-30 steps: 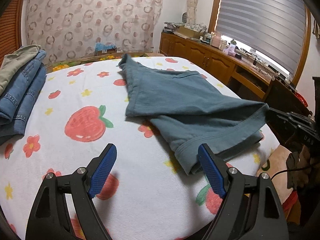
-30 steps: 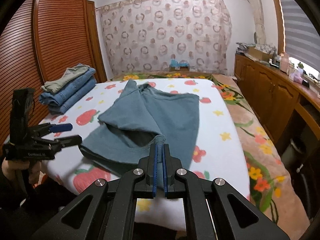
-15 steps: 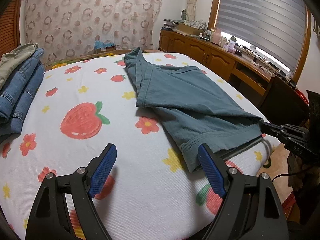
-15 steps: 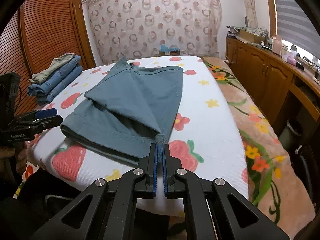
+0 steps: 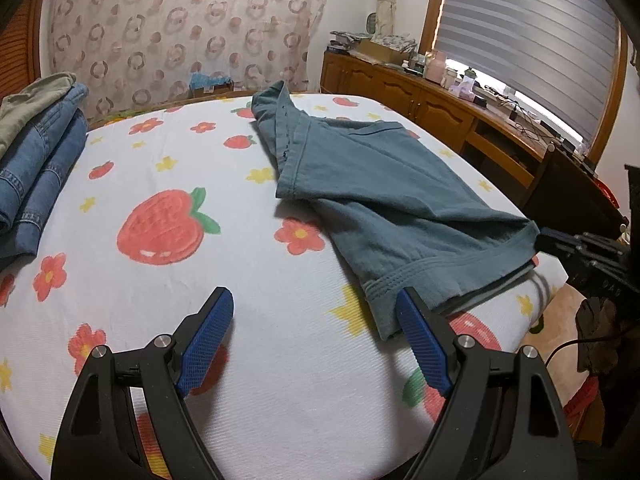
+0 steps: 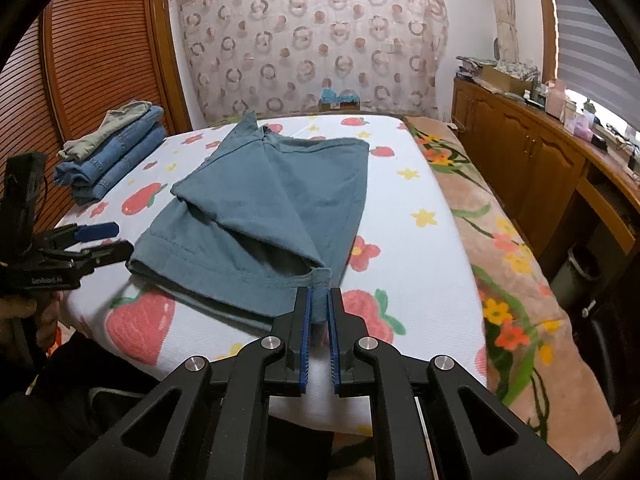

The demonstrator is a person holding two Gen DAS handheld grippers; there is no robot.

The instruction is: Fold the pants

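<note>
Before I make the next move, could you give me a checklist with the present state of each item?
1. Left claw open and empty: ok, its pads are wide apart with nothing between them.
2. Right claw gripping the teal cotton pants: cannot tell; a hem corner sits between slightly parted pads.
3. Pants resting on the white strawberry-print bedsheet: ok, though the hem is close to the near edge.
4. Layers aligned: not ok; the top layer lies diagonally and leaves the lower hem exposed.
5. Stack of folded blue denim jeans apart from the pants: ok.
</note>
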